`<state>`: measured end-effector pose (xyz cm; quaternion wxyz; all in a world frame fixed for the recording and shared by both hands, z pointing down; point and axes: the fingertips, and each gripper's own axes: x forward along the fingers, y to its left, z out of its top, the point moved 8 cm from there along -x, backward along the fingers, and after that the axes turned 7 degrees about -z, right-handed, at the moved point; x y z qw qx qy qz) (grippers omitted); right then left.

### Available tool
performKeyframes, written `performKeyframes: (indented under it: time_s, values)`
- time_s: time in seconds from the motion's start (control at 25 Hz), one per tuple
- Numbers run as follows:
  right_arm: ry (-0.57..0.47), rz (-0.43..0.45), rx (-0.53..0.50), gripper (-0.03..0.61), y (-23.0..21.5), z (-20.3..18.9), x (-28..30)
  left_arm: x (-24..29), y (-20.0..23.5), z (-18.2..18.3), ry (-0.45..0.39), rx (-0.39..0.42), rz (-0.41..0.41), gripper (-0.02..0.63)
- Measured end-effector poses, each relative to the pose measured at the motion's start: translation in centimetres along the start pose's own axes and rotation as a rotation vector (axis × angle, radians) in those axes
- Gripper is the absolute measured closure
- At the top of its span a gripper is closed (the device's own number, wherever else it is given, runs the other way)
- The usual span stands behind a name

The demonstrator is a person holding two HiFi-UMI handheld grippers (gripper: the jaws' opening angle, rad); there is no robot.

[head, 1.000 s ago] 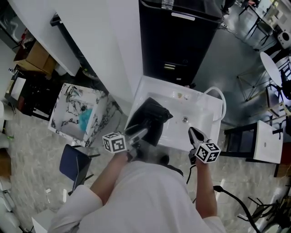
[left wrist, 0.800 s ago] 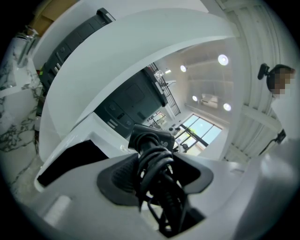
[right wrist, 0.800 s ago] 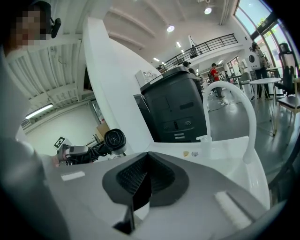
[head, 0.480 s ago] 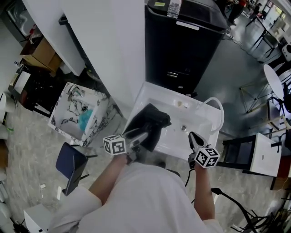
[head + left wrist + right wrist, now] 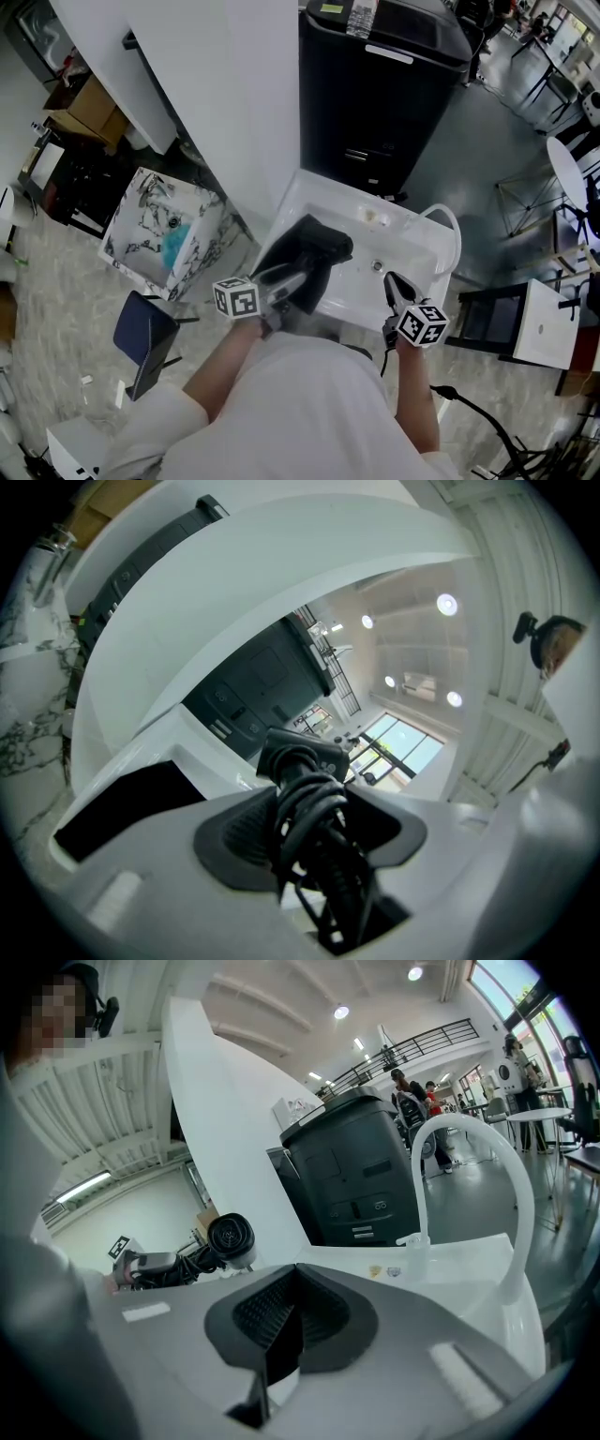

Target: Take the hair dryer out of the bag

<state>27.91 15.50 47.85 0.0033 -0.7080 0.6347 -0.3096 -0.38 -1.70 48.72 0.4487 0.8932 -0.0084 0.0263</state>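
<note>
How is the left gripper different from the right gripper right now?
The left gripper is shut on the black hair dryer, cord wound round it; the right gripper is shut on nothing. The left gripper sits by the black bag; the right gripper is over bare white sink. Both carry a marker cube.

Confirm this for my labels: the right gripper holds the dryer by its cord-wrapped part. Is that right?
Not quite: it is the left gripper that holds the dryer by its cord-wrapped part, as the left gripper view shows. The right gripper is shut with nothing between its jaws.
</note>
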Motion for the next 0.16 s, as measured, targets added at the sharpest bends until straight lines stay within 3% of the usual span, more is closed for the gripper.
performKeyframes:
  time_s: [0.16]
  values:
    - [0.011,-0.005,0.0,0.574,-0.21,-0.3,0.08,0.24,-0.14,0.06,-0.001,0.001,-0.014,0.386]
